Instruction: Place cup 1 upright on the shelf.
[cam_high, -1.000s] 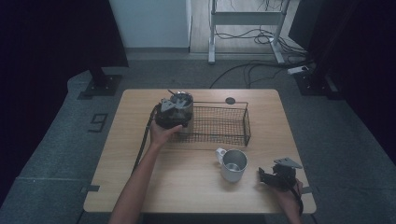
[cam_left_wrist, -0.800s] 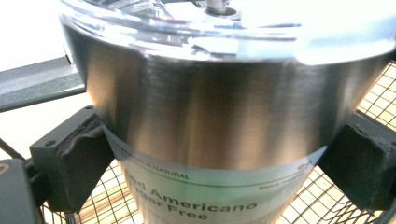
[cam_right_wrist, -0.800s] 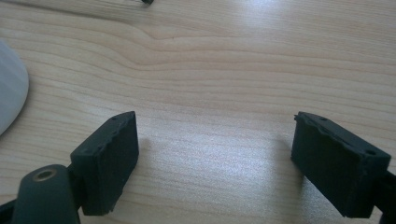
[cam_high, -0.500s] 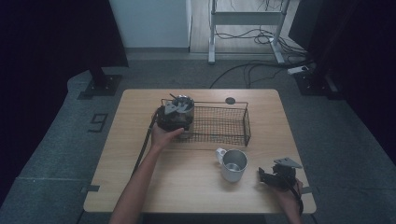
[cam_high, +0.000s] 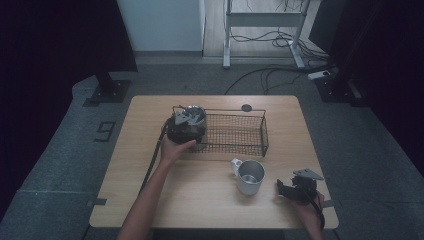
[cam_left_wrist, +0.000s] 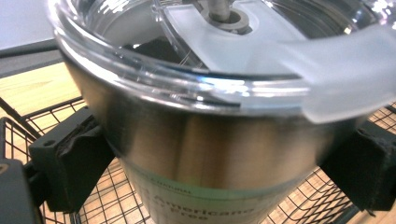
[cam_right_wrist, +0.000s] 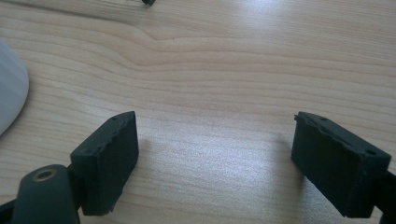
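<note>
The left gripper holds a steel tumbler with a clear lid, its jaws pressed on both sides of the body. The tumbler stands at the left end of the wire basket, at the far side of the table. The right gripper rests near the table's near right corner, jaws standing apart with nothing between them, just right of a mug.
</note>
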